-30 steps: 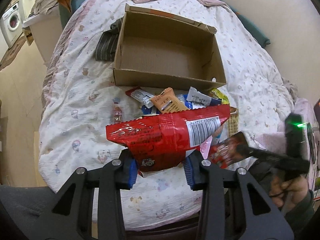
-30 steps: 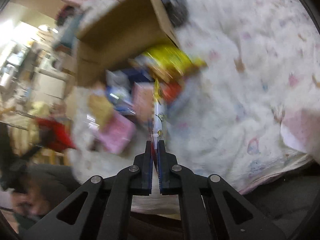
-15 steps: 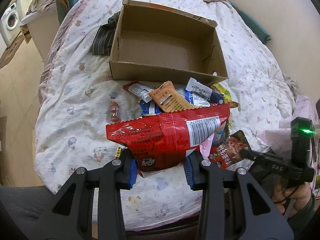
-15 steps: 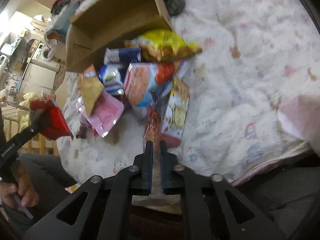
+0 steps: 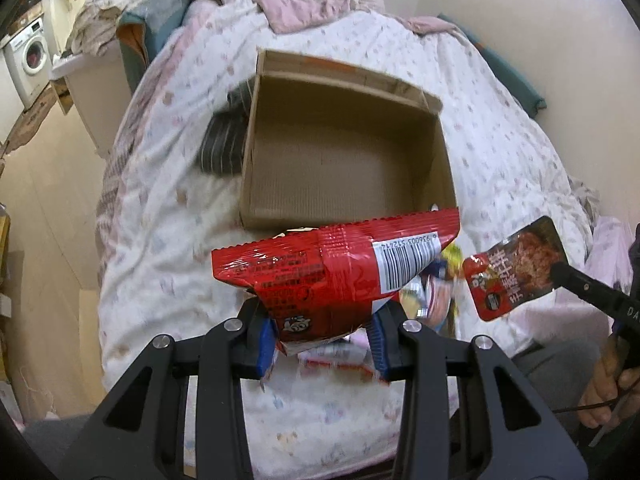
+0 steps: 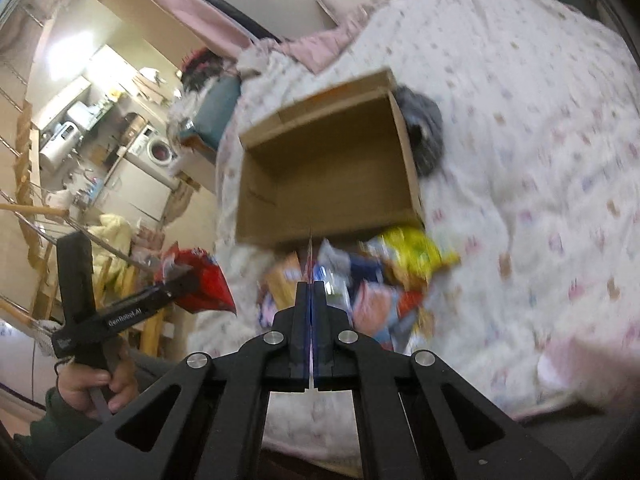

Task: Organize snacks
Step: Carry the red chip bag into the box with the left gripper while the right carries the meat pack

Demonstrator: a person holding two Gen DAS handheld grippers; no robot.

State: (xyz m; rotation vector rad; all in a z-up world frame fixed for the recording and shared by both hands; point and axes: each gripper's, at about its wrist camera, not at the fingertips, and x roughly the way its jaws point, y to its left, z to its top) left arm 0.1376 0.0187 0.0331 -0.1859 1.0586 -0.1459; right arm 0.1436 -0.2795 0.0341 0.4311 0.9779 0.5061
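Note:
My left gripper (image 5: pixel 322 322) is shut on a big red snack bag (image 5: pixel 336 268) and holds it in the air just before the near wall of an open, empty cardboard box (image 5: pixel 344 168) on the bed. My right gripper (image 6: pixel 311 286) is shut on a flat dark red sachet (image 5: pixel 516 268), seen edge-on in its own view (image 6: pixel 310 252), held up at the right of the red bag. A pile of loose snack packets (image 6: pixel 380 280) lies on the bedspread in front of the box (image 6: pixel 328 168). The left gripper and red bag (image 6: pixel 200 280) show at the left of the right wrist view.
A dark striped cloth (image 5: pixel 224 140) lies against the box's left side. The flowered bedspread (image 5: pixel 500 140) stretches around the box. A pink blanket and pillow (image 5: pixel 312 4) lie at the head of the bed. A washing machine (image 5: pixel 30 60) stands far left, past the bed's edge.
Both grippers have risen and moved toward the box. The right gripper has lifted the dark red sachet off the pile. The red bag now hangs nearer the box's front wall.

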